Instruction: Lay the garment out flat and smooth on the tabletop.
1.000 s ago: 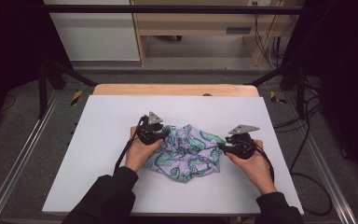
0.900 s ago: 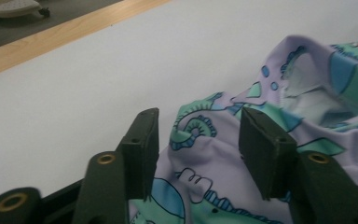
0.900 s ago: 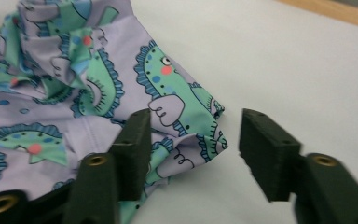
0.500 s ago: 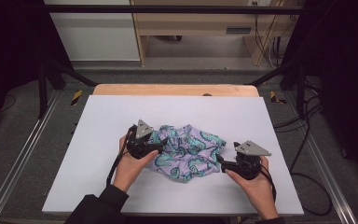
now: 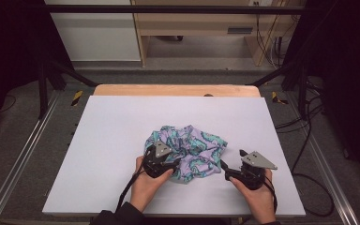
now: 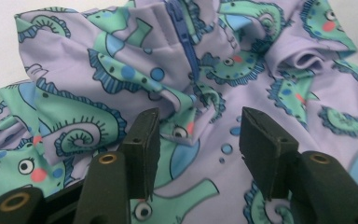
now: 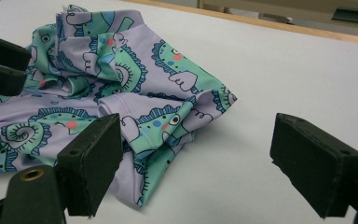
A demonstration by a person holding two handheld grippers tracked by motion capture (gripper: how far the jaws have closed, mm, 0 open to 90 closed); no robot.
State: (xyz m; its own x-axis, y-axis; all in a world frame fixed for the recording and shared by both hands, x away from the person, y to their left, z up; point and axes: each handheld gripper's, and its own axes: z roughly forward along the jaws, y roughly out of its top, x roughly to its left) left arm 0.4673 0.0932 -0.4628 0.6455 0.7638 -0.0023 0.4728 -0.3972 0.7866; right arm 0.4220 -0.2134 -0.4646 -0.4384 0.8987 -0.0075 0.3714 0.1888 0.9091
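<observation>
A lilac child's garment (image 5: 194, 147) printed with green seahorses lies crumpled in the middle of the white table (image 5: 117, 122), with a blue zip (image 6: 186, 51) along one fold. My left gripper (image 5: 172, 165) rests at its near left edge. Its jaws (image 6: 199, 135) straddle the fabric (image 6: 98, 70) with a gap between them and have just been closing; the pads do not pinch it. My right gripper (image 5: 226, 169) sits just right of the garment. Its jaws (image 7: 198, 158) stand wide after opening, and a corner of the cloth (image 7: 158, 121) lies beside one pad.
A wooden strip (image 5: 178, 90) runs along the table's far edge. Metal rails (image 5: 18, 164) flank both sides, and cables (image 5: 309, 140) lie on the floor at the right. Bare white surface surrounds the garment.
Both hands have drawn back toward the near edge. The left gripper went from the garment's far left side to its near left edge. The right gripper let go and opened wide.
</observation>
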